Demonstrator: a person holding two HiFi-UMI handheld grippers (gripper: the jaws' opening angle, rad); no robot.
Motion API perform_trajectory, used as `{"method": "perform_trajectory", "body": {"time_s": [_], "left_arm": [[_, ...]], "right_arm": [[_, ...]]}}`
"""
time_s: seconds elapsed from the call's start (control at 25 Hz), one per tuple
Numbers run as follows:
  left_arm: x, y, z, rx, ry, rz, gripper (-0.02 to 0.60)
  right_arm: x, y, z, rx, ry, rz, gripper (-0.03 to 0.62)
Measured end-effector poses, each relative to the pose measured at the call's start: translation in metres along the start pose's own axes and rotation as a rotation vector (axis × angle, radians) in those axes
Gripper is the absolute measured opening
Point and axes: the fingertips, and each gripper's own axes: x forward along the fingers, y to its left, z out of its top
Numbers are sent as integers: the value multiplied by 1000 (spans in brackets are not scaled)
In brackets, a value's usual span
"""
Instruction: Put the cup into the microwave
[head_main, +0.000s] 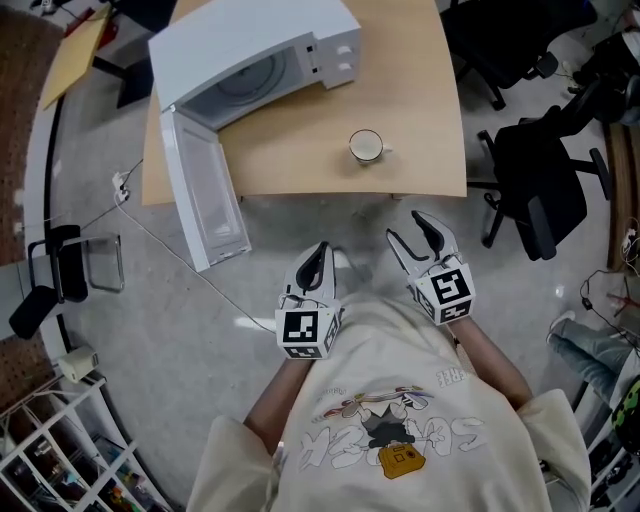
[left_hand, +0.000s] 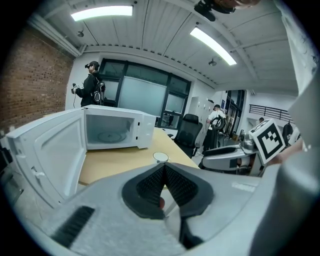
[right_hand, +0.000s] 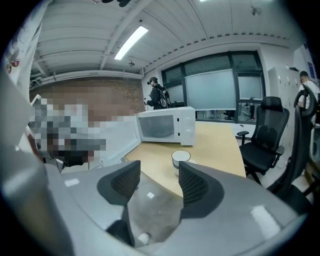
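A white cup (head_main: 366, 146) stands upright on the wooden table (head_main: 420, 120), right of the white microwave (head_main: 262, 55), whose door (head_main: 204, 190) hangs wide open off the table's front edge. The right gripper view shows the cup (right_hand: 180, 158) just beyond the jaws. Both grippers hover over the floor in front of the table, short of the cup. My left gripper (head_main: 318, 258) is shut with nothing in it. My right gripper (head_main: 420, 232) is open and empty.
Black office chairs (head_main: 535, 190) stand to the right of the table. A cable (head_main: 170, 250) trails across the floor on the left, near a black stand (head_main: 60, 265). A person (left_hand: 92, 85) stands far behind the microwave.
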Motion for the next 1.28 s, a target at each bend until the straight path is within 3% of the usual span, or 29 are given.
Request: {"method": "perform_trajectory", "body": {"time_s": [0.24, 0.44, 0.64, 0.84, 1.28], "left_arm": [[22, 12, 6, -29, 25, 9, 5], [68, 28, 29, -61, 30, 60, 5], [99, 34, 48, -83, 24, 117, 5], [123, 45, 55, -78, 63, 109, 5], [131, 79, 67, -80, 79, 129, 5]], "right_arm": [[46, -25, 26, -78, 20, 44, 310], [92, -52, 42, -183, 50, 138, 347], [129, -70, 34, -276, 106, 235, 401], [171, -78, 14, -369, 188, 291, 430], [227, -67, -23, -483, 324, 346, 456]]}}
